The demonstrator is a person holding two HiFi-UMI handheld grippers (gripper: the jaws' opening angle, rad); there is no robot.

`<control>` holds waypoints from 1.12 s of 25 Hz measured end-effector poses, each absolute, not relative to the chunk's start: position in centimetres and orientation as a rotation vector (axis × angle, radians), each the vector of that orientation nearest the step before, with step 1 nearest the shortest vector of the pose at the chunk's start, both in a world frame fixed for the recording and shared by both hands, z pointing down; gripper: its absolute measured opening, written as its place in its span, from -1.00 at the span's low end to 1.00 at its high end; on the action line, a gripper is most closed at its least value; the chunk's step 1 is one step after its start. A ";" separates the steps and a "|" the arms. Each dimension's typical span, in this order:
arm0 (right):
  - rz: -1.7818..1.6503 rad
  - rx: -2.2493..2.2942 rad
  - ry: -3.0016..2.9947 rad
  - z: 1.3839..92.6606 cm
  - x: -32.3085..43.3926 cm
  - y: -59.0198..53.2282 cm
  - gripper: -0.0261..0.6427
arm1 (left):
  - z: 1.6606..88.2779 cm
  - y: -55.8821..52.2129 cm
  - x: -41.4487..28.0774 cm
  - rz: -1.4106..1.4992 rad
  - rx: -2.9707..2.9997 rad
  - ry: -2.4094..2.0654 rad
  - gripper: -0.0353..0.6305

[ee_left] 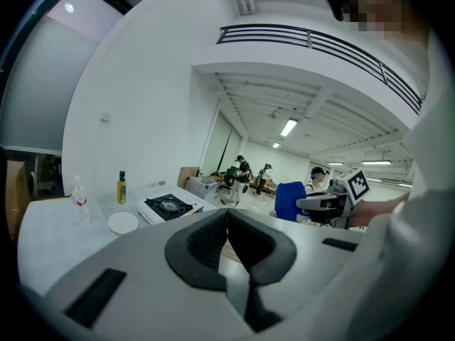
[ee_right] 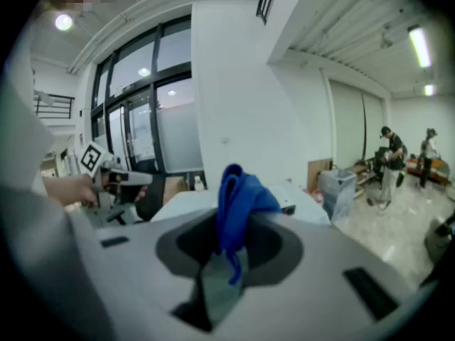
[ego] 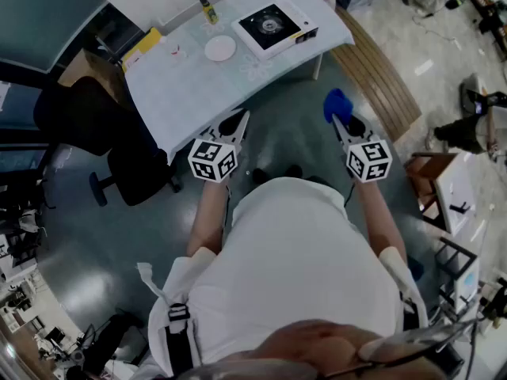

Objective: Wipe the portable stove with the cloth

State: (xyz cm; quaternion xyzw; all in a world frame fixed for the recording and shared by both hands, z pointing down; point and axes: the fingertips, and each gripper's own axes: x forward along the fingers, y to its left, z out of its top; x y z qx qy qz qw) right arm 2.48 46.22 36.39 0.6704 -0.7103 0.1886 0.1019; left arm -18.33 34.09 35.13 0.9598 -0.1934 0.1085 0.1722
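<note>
Approach step: right gripper [ee_right: 231, 241] pinches bunched blue cloth [ee_right: 238, 194], left gripper [ee_left: 227, 217] closed empty; next, reach white portable stove [ego: 274, 25] at white table's [ego: 178, 97] corner

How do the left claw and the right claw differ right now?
The left claw is shut on nothing; the right claw is shut on the blue cloth. In the head view the left claw's tip reaches the table edge, while the right claw hangs over the floor. Both point toward the table, short of the stove.
</note>
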 end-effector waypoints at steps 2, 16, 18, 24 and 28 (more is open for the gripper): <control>0.558 1.979 -2.095 36.3 2.4 46.3 -0.61 | 35.0 34.1 -18.3 0.305 2.725 -0.547 -0.80; 0.558 1.988 -2.074 36.2 1.2 45.7 -0.61 | 35.5 33.7 -18.8 0.317 2.715 -0.507 -0.80; 0.567 1.989 -2.074 36.2 0.9 45.5 -0.61 | 35.7 33.5 -19.1 0.322 2.713 -0.501 -0.80; 0.605 1.993 -2.056 36.9 -0.2 44.8 -0.61 | 36.4 32.7 -20.2 0.333 2.701 -0.482 -0.80; 0.613 1.992 -2.030 37.2 -1.4 44.3 -0.61 | 36.9 32.1 -21.3 0.339 2.694 -0.464 -0.80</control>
